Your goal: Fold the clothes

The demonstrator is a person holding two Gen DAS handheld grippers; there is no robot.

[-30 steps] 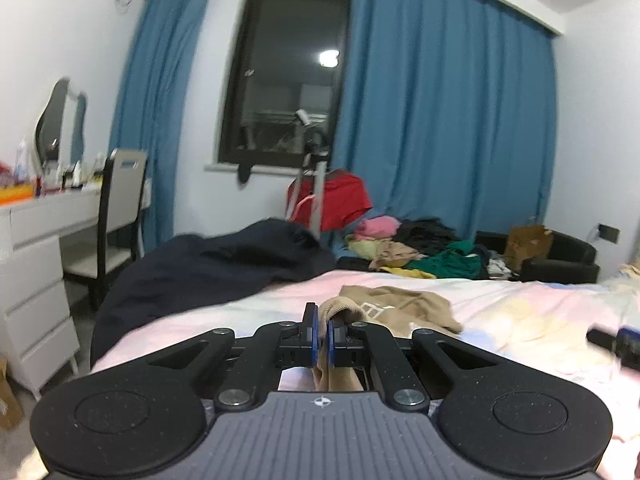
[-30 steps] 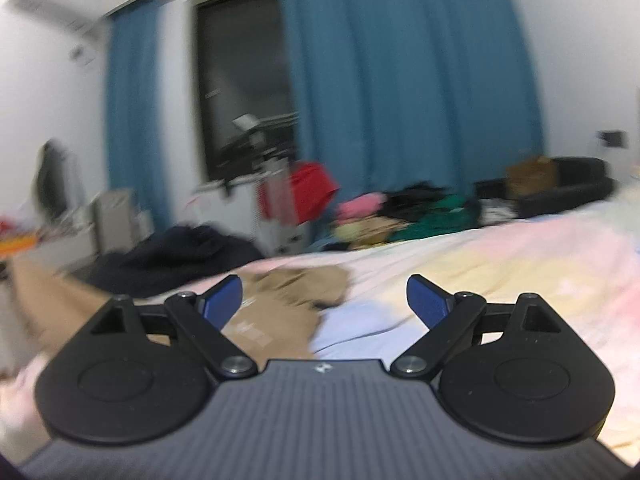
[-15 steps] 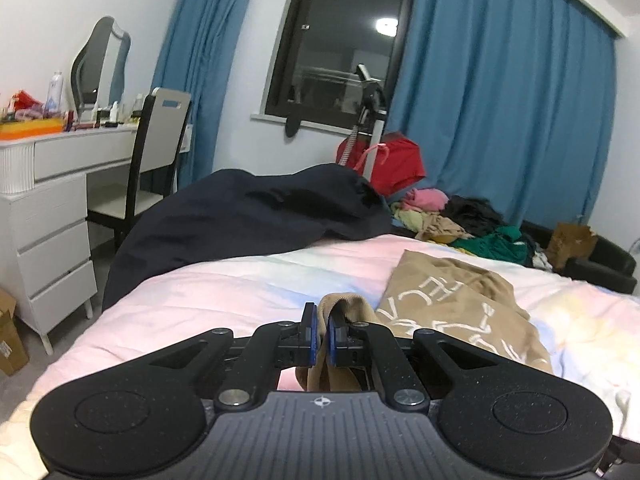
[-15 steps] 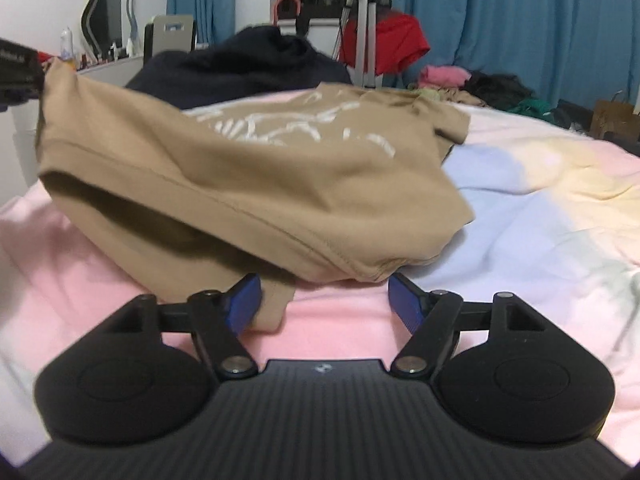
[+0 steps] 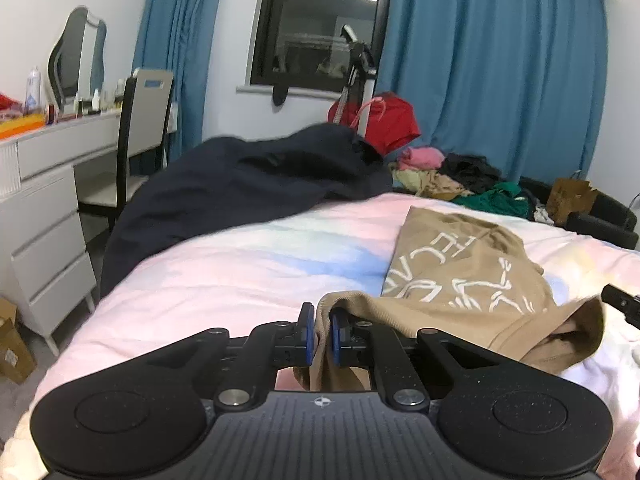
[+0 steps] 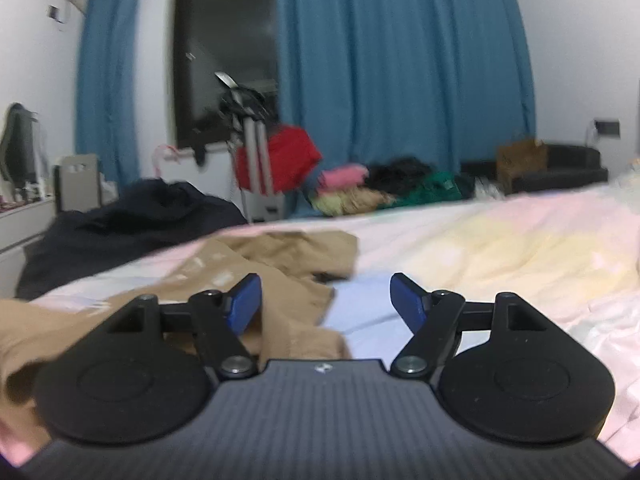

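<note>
1. The tan T-shirt [image 5: 460, 276] is lying print-up on the pastel bed [image 5: 248, 264].
2. The left gripper [image 5: 320, 330] is pinching its hem, jaws easing apart.
3. The right gripper [image 6: 326, 300] is gaping wide, gripping nothing, with shirt fabric beneath it.
4. Being soft, light and floppy, the shirt is likely to sag; taking the opposite hem corner looks best.

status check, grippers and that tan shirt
Left gripper pinching tan shirt hem, jaws starting to open. Right gripper open, over shirt edge, gripping nothing. Shirt rumpled on bed, nothing blocking.
</note>
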